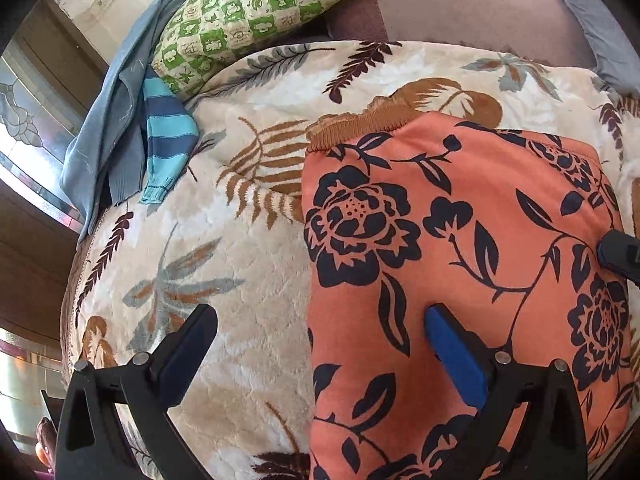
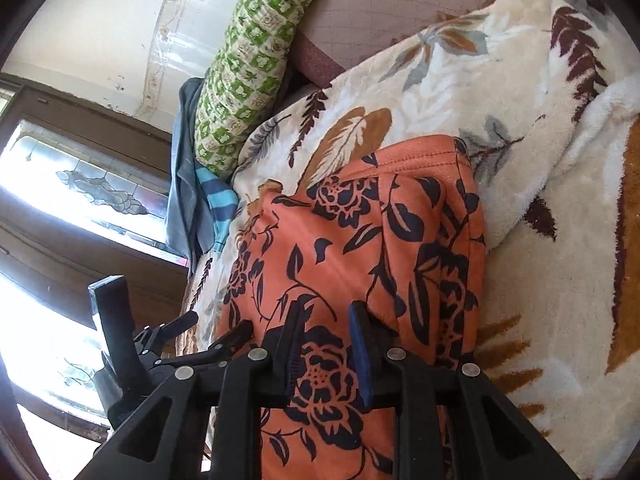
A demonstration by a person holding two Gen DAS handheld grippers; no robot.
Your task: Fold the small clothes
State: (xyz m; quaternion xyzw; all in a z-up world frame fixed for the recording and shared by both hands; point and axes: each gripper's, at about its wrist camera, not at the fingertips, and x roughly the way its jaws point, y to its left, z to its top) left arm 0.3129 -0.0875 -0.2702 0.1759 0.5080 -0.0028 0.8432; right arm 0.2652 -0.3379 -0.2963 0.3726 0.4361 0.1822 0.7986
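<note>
An orange garment with a dark flower print [image 1: 460,264] lies flat on a cream leaf-print blanket [image 1: 240,248], its gathered waistband [image 1: 356,128] at the far end. My left gripper [image 1: 320,328] is open wide over the garment's left edge, one finger above the blanket and the blue-padded finger [image 1: 452,356] above the fabric. Low over the orange garment [image 2: 340,248], my right gripper [image 2: 326,320] has its jaws a narrow gap apart, and I see no fabric pinched. Its dark tip [image 1: 618,254] shows at the right edge of the left wrist view. The left gripper [image 2: 212,332] shows beside it.
A green frog-print pillow [image 1: 256,12] lies at the far left of the bed. A grey-blue garment [image 1: 108,136] and a blue striped one [image 1: 168,140] hang over the blanket's left edge. A patterned glass window [image 2: 92,188] is beyond. The blanket bunches into a thick fold [image 2: 560,128] at right.
</note>
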